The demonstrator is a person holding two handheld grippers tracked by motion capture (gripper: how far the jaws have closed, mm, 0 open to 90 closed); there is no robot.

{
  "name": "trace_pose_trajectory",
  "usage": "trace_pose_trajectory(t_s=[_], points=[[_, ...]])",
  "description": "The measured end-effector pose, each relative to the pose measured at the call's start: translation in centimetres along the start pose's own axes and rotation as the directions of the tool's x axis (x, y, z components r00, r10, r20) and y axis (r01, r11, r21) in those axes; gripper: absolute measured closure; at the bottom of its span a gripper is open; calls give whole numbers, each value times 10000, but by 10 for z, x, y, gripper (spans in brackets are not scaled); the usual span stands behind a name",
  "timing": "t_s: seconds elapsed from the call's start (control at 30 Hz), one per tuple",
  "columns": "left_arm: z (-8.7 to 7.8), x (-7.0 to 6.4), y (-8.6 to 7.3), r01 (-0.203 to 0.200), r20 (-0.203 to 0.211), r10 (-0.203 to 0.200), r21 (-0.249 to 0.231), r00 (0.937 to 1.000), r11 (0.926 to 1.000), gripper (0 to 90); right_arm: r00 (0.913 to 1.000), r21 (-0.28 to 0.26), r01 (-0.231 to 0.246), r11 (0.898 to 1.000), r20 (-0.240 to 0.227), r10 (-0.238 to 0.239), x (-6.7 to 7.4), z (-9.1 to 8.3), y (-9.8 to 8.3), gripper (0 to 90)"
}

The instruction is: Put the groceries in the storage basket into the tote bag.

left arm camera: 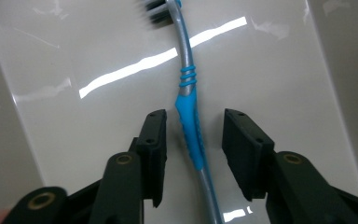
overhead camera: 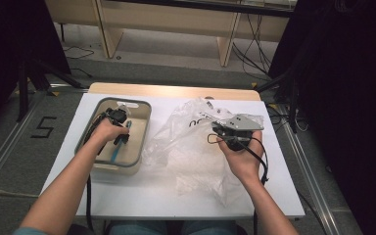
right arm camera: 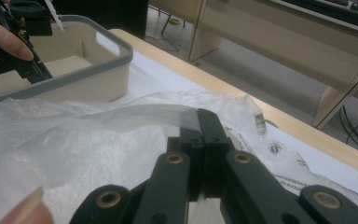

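Toothbrush (left arm camera: 189,122) is lying flat on the floor of the beige bin (overhead camera: 144,128), w/ bristle head pointing away from the left tool (left arm camera: 193,140) and handle running back betw. its jaws. Left tool is sitting partway spread, straddling the blue rubber grip section; pads are standing clear of the handle on both sides, not pinching yet. Bin is sitting on the left half of the desk (overhead camera: 142,196), just beside the plastic bag (overhead camera: 191,156).

Handling, as a judgement: brush is looking light and stiff, slim plastic. The silver parts are prob. slick; the blue ribbed section is looking like the best place to take hold, since rubber is giving friction. It's lying on a glossy bin floor, so it's likely skidding or rolling if one pad is landing first. Centring the handle betw. pads before closing is looking wise. Low profile means pads need to be going nearly down to the floor.

Right tool (right arm camera: 204,154) is pressed together, pinching a fold of the bag's edge and holding it up off the desk. Bag is thin, clear, floppy film; it's crumpling easily and prob. slipping out if grip is loosened. Mouth isn't looking well opened from here, can't tell for sure.
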State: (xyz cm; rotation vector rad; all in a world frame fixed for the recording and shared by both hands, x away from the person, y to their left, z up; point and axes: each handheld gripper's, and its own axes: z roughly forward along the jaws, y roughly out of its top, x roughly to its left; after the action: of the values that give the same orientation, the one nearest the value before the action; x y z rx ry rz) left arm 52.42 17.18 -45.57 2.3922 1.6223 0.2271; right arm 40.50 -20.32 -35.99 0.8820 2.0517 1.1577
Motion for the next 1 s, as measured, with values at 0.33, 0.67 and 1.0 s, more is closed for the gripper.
trace_pose_trajectory(t_s=[0.33, 0.67, 1.0], points=[[0, -3, 4, 393, -161, -388, 348, 9991, 9986, 728, 10000, -3, -19, 10000, -10, 19, 0, 0, 0, 900], [1, -5, 7, 1045, -548, -1013, 574, 9933, 9929, 799, 10000, -6, -65, 10000, -8, 65, -1, -1, -1, 900], [1, -10, 11, 1461, -965, -1389, 717, 9856, 9867, 811, 10000, 0, -68, 10000, -13, 68, -1, 0, -2, 900]])
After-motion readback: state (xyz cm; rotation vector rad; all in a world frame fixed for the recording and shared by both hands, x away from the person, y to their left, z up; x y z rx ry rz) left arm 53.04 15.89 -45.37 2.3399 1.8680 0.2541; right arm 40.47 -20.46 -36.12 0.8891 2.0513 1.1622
